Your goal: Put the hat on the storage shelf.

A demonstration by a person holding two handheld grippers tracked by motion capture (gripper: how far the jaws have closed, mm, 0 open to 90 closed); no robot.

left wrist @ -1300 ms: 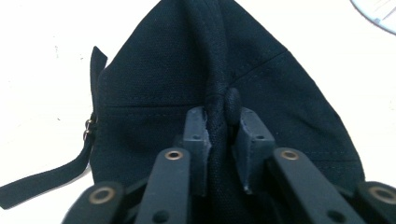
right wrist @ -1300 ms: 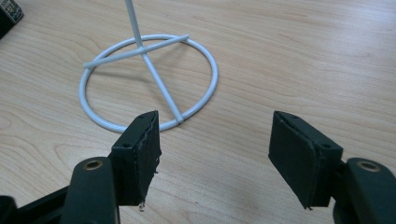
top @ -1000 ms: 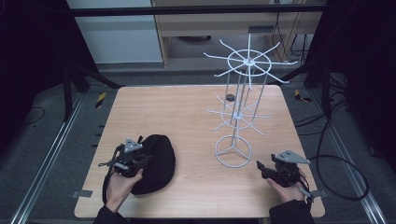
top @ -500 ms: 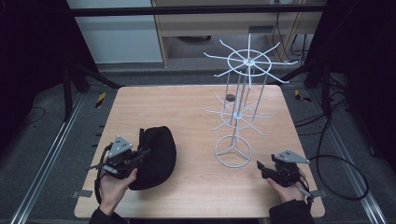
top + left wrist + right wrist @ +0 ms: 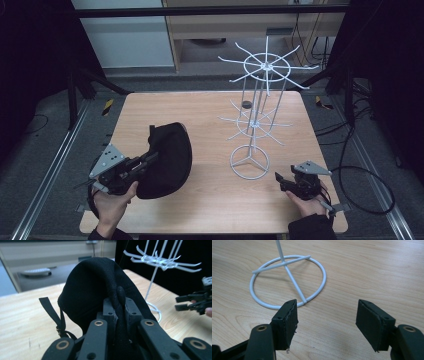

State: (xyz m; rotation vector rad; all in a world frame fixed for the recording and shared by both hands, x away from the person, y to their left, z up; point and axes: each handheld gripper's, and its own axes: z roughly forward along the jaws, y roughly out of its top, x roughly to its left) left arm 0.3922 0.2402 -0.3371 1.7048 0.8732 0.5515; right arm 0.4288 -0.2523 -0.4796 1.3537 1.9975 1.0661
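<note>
Well, no readable writing. Black fabric cap point(image 5: 165, 160), strap w/ buckle, lower left of frame on counter point(image 5: 210, 115); left hand-held gripper point(image 5: 117, 306) clamped on its edge. Right hand-held gripper point(image 5: 327, 320) jaws apart near white wire rack point(image 5: 255, 120).

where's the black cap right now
In the high view the black cap is at the table's front left, clamped in the left hand-held gripper, left of the white wire rack.

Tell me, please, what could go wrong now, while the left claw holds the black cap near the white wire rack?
The left claw pinches only a narrow fold of the black cap, so the cap might slip out when lifted. The cap's loose strap hangs free and could catch on a prong of the white wire rack. The rack looks light; a push might tip it, as the open right claw is not steadying it.
</note>
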